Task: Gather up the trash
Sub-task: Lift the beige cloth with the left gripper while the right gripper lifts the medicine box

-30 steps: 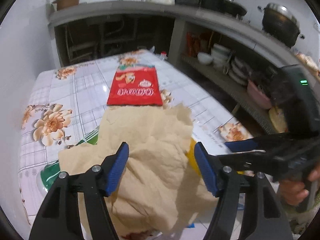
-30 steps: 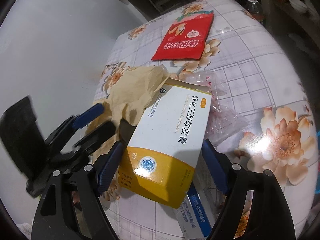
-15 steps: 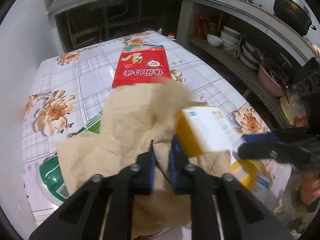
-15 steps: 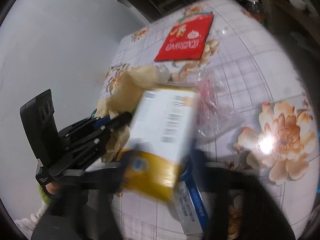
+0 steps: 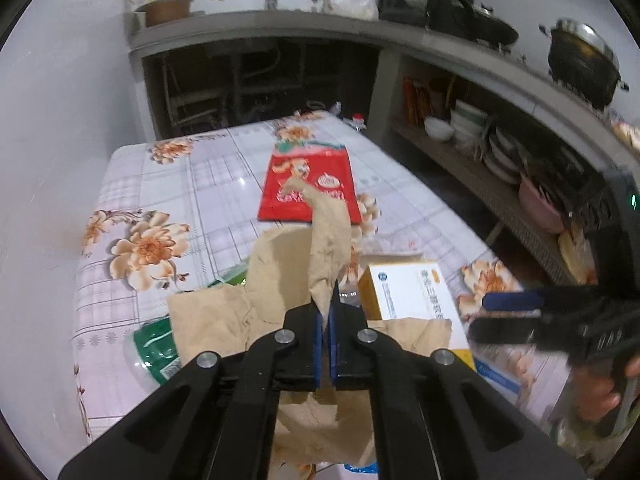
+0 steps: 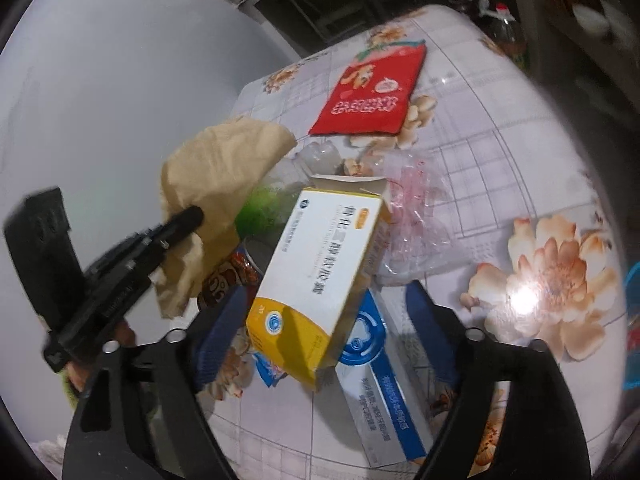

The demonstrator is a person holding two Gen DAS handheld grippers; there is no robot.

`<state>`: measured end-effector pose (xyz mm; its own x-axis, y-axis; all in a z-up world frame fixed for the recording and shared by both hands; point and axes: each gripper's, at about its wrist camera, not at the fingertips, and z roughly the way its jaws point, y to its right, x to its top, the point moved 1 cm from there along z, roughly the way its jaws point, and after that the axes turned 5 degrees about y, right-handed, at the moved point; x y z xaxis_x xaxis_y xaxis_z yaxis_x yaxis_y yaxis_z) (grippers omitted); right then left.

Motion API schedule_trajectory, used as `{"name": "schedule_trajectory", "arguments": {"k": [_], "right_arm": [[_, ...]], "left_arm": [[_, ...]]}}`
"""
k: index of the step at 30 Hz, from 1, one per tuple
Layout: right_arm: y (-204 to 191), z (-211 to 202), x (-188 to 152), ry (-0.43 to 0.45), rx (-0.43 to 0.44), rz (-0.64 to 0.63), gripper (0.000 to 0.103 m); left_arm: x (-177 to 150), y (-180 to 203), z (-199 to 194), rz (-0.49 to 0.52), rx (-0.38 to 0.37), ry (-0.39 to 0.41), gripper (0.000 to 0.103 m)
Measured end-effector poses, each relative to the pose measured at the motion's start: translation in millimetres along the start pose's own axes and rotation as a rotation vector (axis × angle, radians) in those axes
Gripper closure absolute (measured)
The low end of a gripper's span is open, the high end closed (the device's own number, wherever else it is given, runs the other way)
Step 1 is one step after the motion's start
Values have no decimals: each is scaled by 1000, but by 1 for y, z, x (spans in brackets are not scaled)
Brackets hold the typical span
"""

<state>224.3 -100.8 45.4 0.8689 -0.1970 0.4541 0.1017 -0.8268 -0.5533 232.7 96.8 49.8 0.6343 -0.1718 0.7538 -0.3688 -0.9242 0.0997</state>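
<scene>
My left gripper (image 5: 327,320) is shut on a crumpled brown paper (image 5: 296,264) and holds it above the floral table (image 5: 168,184); the paper also shows in the right wrist view (image 6: 216,172). My right gripper (image 6: 320,312) is open around a white and yellow medicine box (image 6: 320,280), which leans on a white and blue box (image 6: 384,396). The medicine box also shows in the left wrist view (image 5: 412,296). A red snack bag (image 5: 308,188) lies flat further back.
A green-labelled bottle (image 5: 156,344) and a can (image 6: 228,276) lie under the paper. A clear plastic bag (image 6: 416,216) lies right of the box. A white wall (image 5: 52,120) is on the left. Kitchen shelves with bowls (image 5: 472,136) stand on the right.
My left gripper closed on the brown paper and lifted it. My right gripper closed on the medicine box, raised it, then opened again; the box now leans on the blue box.
</scene>
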Motion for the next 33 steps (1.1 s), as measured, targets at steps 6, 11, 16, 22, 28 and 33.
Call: {"name": "schedule_trajectory", "arguments": {"k": [6,11,16,22,28,33], "right_arm": [[-21,17,-8,-16,-76,-73,17],[-39,32,-7,-1,-161,-135,11],[-43,54,-5,-21,-279,-157,11],[-36,72,-2,-38,-329,-155,11],[-32,71,-1,-25,-294,-133,25],[-30,57,-2,8,-249,-108,27]], "left_arm": [[7,-10,-19,-62,-3,51,101],[13,-17,-34,-102,-2,93,101],[21,-24,-50,-151,-23,137,101],[29,-22,-62,-145,-9,164,101],[38,-19,-72,-136,1,200,101],[46,-18,-83,-129,16,230,101]]}}
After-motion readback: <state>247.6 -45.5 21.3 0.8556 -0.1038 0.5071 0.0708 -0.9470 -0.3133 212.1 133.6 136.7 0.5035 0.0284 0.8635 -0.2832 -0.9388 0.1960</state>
